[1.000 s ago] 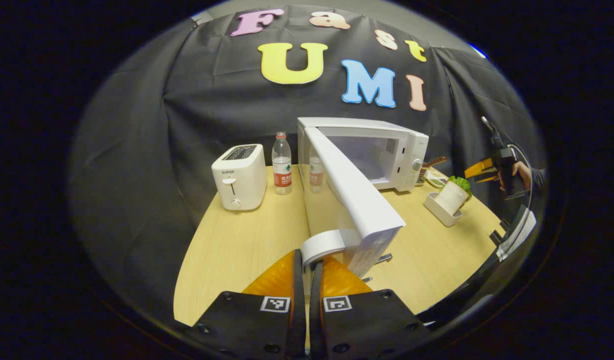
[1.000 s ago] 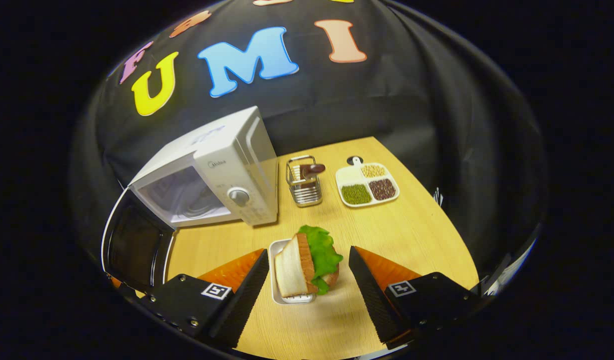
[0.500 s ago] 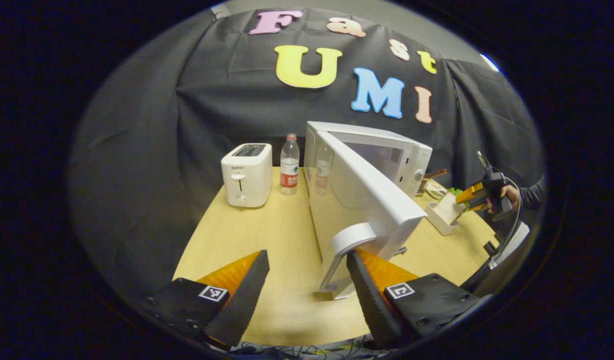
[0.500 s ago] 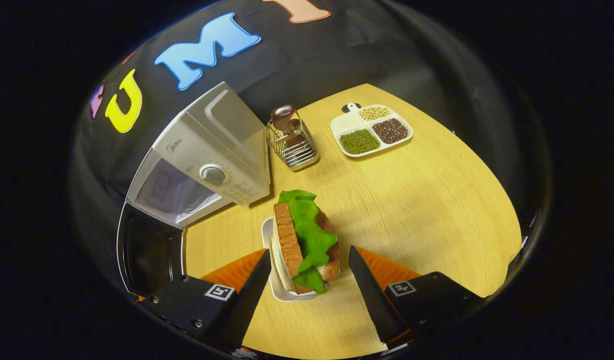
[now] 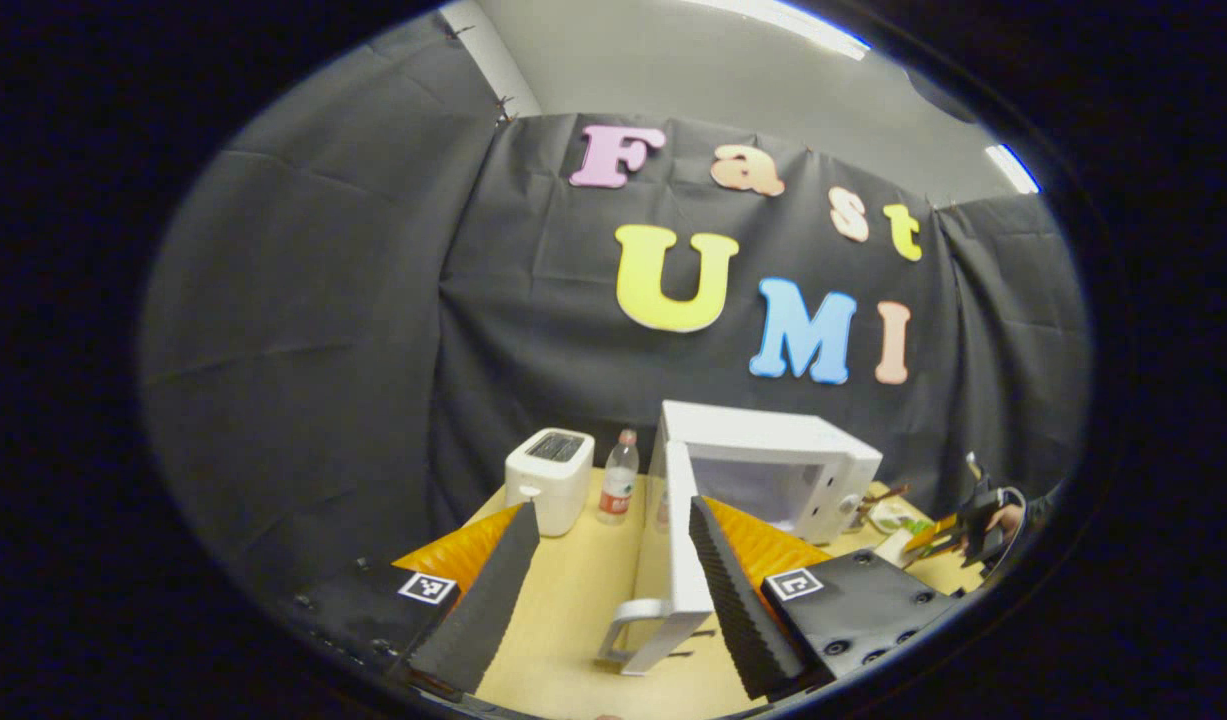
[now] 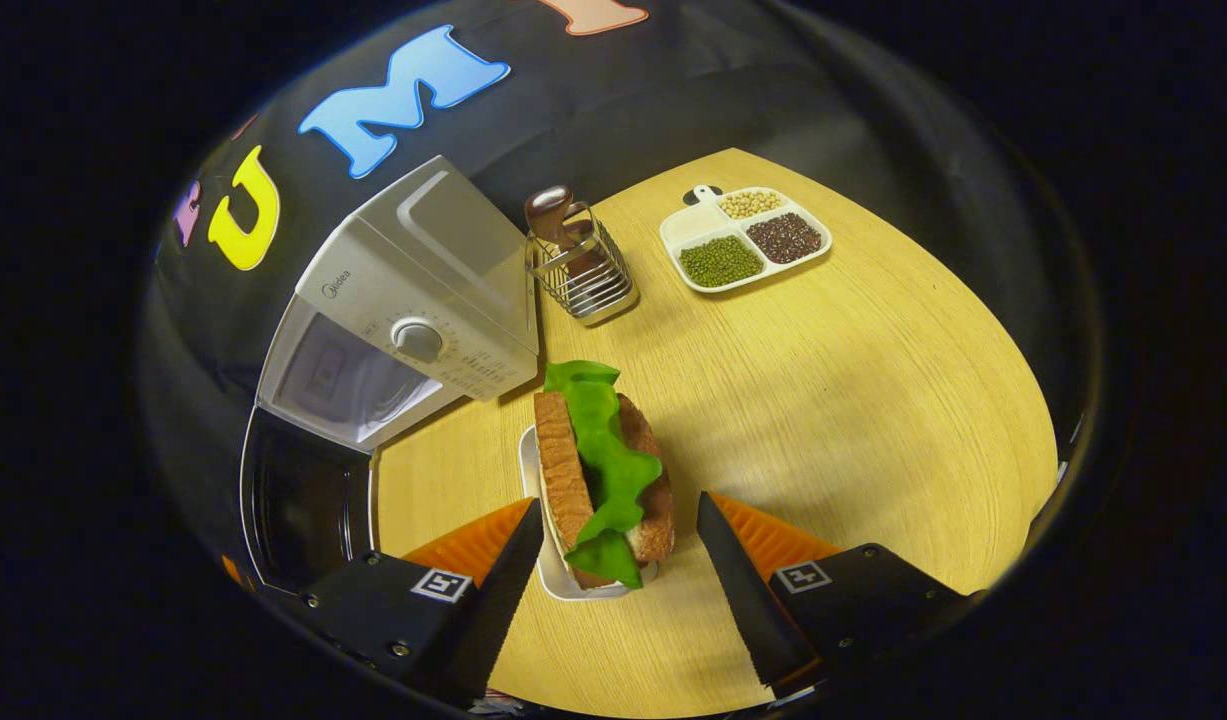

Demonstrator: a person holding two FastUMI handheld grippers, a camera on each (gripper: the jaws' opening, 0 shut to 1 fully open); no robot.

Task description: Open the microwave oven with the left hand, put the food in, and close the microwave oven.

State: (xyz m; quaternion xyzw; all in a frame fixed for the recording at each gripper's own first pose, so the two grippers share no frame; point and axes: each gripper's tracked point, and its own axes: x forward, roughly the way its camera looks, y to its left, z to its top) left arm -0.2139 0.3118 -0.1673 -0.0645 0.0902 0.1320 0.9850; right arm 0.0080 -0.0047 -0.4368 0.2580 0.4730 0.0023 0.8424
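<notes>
The white microwave (image 5: 773,470) (image 6: 413,300) stands at the back of the wooden table with its door (image 5: 681,540) (image 6: 298,500) swung wide open. My left gripper (image 5: 613,590) is open and pulled back from the door handle (image 5: 633,630), touching nothing. The sandwich (image 6: 598,470), bread with green lettuce, stands upright in a small white tray (image 6: 543,560). My right gripper (image 6: 618,580) is open, its fingers on either side of the sandwich without pressing it. In the left gripper view, the right gripper (image 5: 958,530) and a hand show far right.
A white toaster (image 5: 548,480) and a water bottle (image 5: 618,478) stand left of the microwave. A wire rack (image 6: 578,270) and a divided dish of beans (image 6: 743,240) sit on the table (image 6: 853,400) to its right.
My left gripper let go of the door handle, opened and drew back and tilted up. My right gripper moved down over the sandwich, which now sits between its fingers.
</notes>
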